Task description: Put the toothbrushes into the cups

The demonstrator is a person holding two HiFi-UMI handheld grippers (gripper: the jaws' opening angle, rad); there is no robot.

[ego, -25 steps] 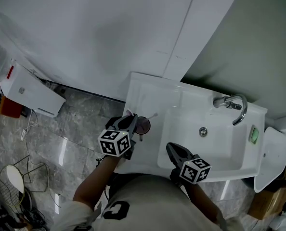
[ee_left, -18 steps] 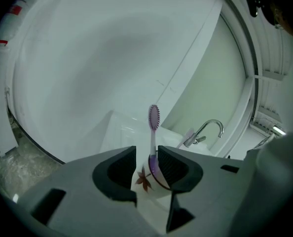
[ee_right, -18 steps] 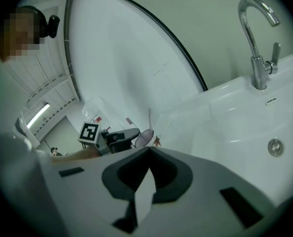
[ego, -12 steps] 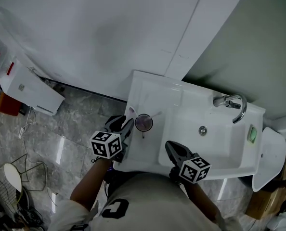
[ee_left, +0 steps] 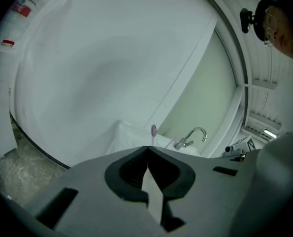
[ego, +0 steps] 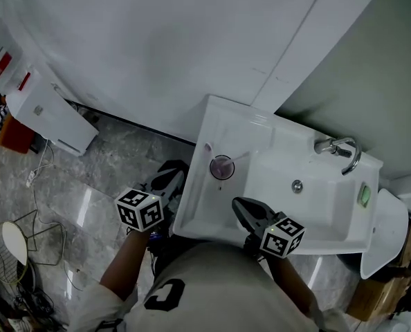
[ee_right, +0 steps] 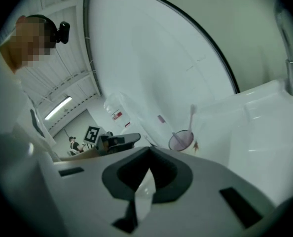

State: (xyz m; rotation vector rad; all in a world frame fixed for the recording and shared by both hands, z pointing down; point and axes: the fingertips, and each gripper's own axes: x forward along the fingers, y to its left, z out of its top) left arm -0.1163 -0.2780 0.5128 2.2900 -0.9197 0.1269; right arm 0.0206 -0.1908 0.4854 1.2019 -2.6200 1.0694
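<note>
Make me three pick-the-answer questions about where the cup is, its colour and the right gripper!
1. Where does the cup stand? A on the floor; B on the flat edge of the sink; C under the tap.
2. What colour is the cup? A purple; B green; C yellow.
3. The right gripper is: A holding the cup; B wide open; C shut and empty.
Answers: B, it sits on the sink's flat edge; A, it looks purple; C, the jaws meet with nothing between them.
</note>
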